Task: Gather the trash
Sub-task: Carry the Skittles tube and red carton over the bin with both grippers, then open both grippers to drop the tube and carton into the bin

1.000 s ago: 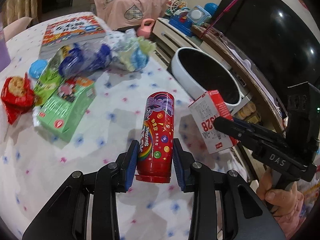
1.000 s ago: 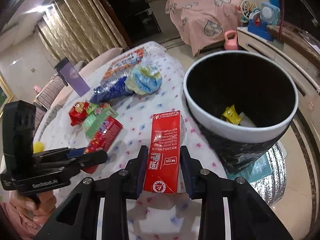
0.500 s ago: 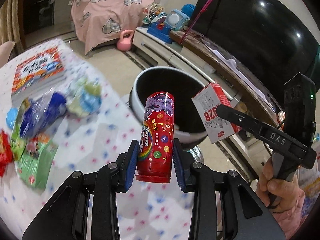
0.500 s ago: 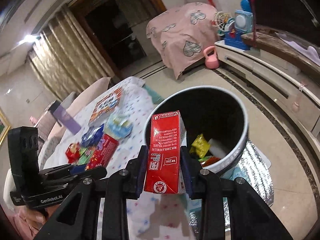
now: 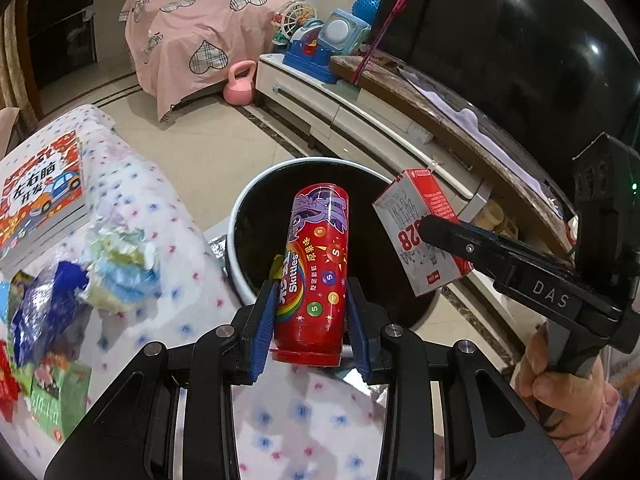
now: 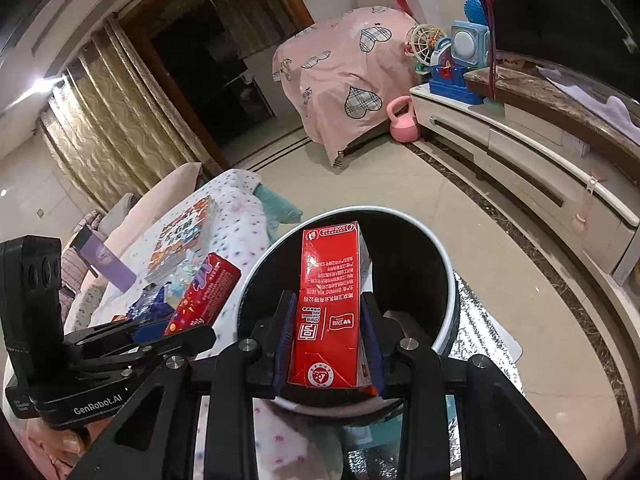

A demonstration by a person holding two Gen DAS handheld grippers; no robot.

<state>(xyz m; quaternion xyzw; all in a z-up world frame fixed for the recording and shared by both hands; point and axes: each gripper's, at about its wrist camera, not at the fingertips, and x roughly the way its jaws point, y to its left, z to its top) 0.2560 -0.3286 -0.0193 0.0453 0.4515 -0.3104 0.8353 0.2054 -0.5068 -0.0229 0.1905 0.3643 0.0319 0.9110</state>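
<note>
The left gripper (image 5: 310,330) is clamped on the base of a red Skittles tube (image 5: 316,272), its blue pads partly apart around it; the tube's long axis runs straight out along the fingers, over the trash bin's (image 5: 240,216) dark mouth. The right gripper (image 6: 328,346) grips a red drink carton (image 6: 330,304) the same way, bottom end nearest the camera, top pointing out above the bin (image 6: 448,280). What lies inside the bin is hard to tell. Wrappers (image 5: 116,264) sit on the dotted tablecloth (image 5: 160,208) beside it.
</note>
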